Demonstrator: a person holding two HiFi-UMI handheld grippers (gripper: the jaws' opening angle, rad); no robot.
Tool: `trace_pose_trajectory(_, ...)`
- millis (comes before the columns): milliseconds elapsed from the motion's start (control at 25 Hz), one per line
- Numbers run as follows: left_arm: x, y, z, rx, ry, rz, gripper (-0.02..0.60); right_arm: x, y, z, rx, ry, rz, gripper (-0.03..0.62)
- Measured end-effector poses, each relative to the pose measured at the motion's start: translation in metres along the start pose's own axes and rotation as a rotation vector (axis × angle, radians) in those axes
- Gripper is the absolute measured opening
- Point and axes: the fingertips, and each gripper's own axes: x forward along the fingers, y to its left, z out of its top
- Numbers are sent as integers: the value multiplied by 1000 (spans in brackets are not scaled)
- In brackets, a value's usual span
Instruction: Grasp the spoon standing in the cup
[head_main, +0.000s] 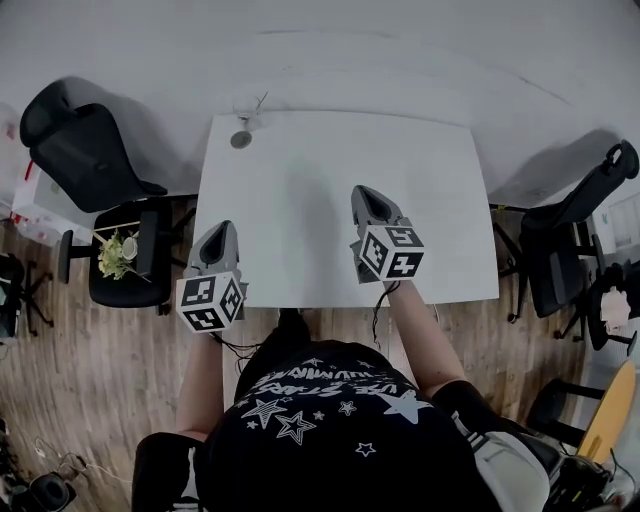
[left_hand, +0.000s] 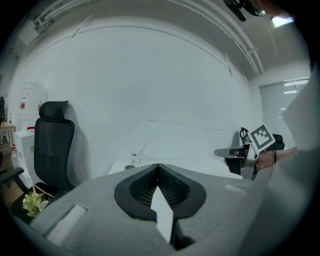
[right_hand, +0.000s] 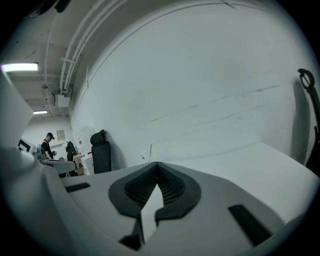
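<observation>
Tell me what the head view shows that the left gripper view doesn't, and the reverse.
Head view only: the person's torso, the wooden floor, the chairs at the right, and the left gripper from above, near the front edge of the white table. Left gripper view only: its own tongs shut tip to tip with nothing between them, and a ceiling light. Both: the table, the cup with the spoon standing in it at the far left corner, the black chair, the plant and the right gripper.

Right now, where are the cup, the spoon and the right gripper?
cup (left_hand: 136, 156), left gripper view, on its clear wall.
spoon (left_hand: 143, 148), left gripper view, on its slanting handle.
right gripper (head_main: 361, 192), head view, between the tips of its closed fingers.
</observation>
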Motion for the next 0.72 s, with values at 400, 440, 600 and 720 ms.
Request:
trace_pose_trajectory(400,68,60,31,-3,-12,-39,8,98,16,37,-7,1,0,11)
trace_pose_trajectory(440,76,65,34,-3,-12,-43,8,107,16,39,-1,6,3,18)
trace_pose_trajectory(600,102,81,36,4,0,-59,8,147,21,41,12,44,26,38)
trace_pose_trajectory(720,120,93,31,12,17,-65,8,176,23,41,19,66,36,55)
